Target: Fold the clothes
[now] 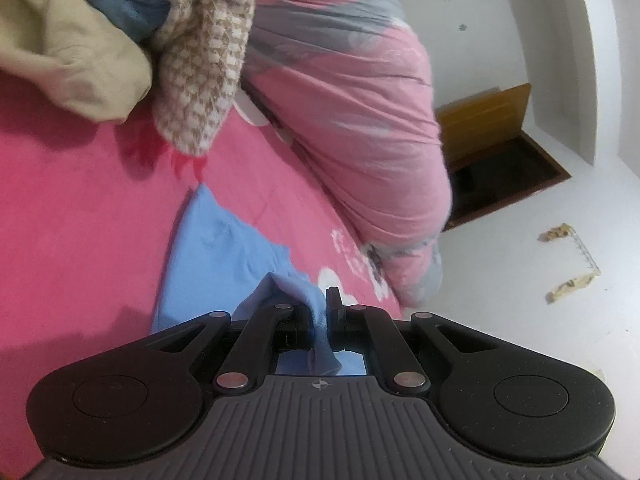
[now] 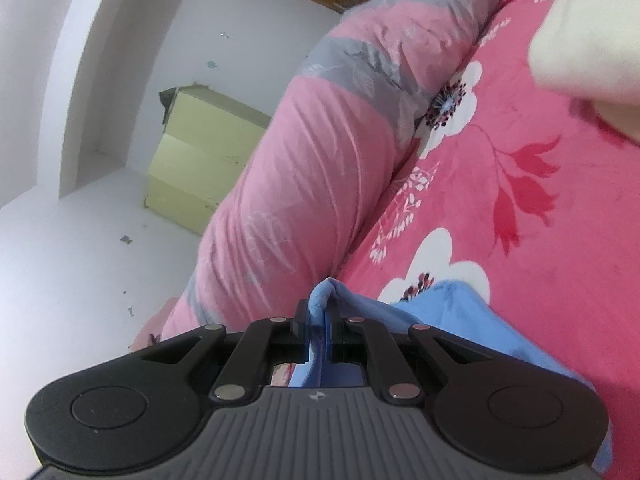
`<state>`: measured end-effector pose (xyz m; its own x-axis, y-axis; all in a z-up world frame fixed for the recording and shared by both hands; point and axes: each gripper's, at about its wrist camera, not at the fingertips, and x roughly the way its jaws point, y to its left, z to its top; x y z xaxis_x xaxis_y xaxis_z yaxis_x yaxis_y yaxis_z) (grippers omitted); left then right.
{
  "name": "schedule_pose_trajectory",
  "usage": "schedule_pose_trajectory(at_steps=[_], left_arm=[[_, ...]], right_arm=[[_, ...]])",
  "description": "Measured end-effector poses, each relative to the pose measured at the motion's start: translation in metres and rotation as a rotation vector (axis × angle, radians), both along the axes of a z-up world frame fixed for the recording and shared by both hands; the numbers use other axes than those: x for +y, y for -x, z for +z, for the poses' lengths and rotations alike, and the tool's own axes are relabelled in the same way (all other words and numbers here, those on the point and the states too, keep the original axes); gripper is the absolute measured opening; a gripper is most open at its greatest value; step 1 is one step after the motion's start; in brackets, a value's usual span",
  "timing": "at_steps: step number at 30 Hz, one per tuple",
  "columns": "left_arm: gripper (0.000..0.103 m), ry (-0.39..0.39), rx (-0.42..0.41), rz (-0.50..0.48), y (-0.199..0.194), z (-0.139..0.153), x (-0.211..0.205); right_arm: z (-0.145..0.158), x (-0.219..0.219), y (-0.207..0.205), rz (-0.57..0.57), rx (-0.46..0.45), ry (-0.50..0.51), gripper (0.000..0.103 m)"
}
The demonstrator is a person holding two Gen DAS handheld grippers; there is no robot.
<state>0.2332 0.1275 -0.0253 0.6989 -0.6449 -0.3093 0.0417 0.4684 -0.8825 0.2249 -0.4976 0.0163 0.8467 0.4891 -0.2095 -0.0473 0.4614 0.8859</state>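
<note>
My left gripper [image 1: 320, 304] is clamped on a bunched fold of the light blue garment [image 1: 216, 248]; the cloth passes between the two fingers and hangs down behind them. From the pinch, the garment spreads toward ten o'clock in the left wrist view, lying flat on the pink floral bedsheet [image 1: 80, 200].

My right gripper [image 2: 318, 312] is likewise closed on a fold of the same blue garment [image 2: 452, 312], a small peak of cloth standing up just above the fingertips. The rest of the fabric trails off toward four o'clock in the right wrist view, over the bedsheet [image 2: 560, 280] and partly covering a white printed flower.

A rolled pink and grey quilt [image 1: 360, 112] lies along the edge of the bed, at one o'clock in the left view and at eleven to twelve o'clock in the right view [image 2: 304, 152].

At ten to eleven o'clock in the left view sits a heap of other clothes: a beige item [image 1: 68, 56], a brown and white knit [image 1: 204, 60] hanging over the sheet, and blue denim [image 1: 124, 8] between them.

A yellow-green cabinet [image 2: 200, 160] stands against the white wall [image 2: 48, 80] at ten o'clock in the right view.
</note>
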Motion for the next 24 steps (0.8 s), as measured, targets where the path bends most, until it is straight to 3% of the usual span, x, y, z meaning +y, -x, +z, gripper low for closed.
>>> schedule_pose_trajectory(at_steps=[7, 11, 14, 16, 17, 22, 24], left_arm=[[0.003, -0.020, 0.080, 0.014, -0.061, -0.046, 0.001], [0.004, 0.039, 0.099, 0.013, -0.074, -0.064, 0.006], [0.020, 0.103, 0.104, 0.019, -0.080, -0.073, 0.012], [0.023, 0.145, 0.107, 0.023, -0.084, -0.080, 0.016], [0.023, 0.162, 0.108, 0.025, -0.086, -0.082, 0.017], [0.024, 0.152, 0.087, 0.046, -0.083, -0.082, 0.018], [0.027, 0.147, 0.078, 0.053, -0.081, -0.081, 0.020]], right_arm=[[-0.057, 0.001, -0.074, -0.014, 0.097, -0.021, 0.006], [-0.093, -0.004, -0.104, -0.019, 0.165, -0.070, 0.007], [-0.115, -0.010, -0.116, -0.020, 0.192, -0.153, 0.008], [-0.129, -0.014, -0.122, -0.021, 0.208, -0.227, 0.009], [-0.135, -0.016, -0.125, -0.021, 0.217, -0.261, 0.011], [-0.156, -0.024, -0.134, -0.027, 0.240, -0.415, 0.039], [-0.152, -0.025, -0.137, -0.007, 0.261, -0.408, 0.048]])
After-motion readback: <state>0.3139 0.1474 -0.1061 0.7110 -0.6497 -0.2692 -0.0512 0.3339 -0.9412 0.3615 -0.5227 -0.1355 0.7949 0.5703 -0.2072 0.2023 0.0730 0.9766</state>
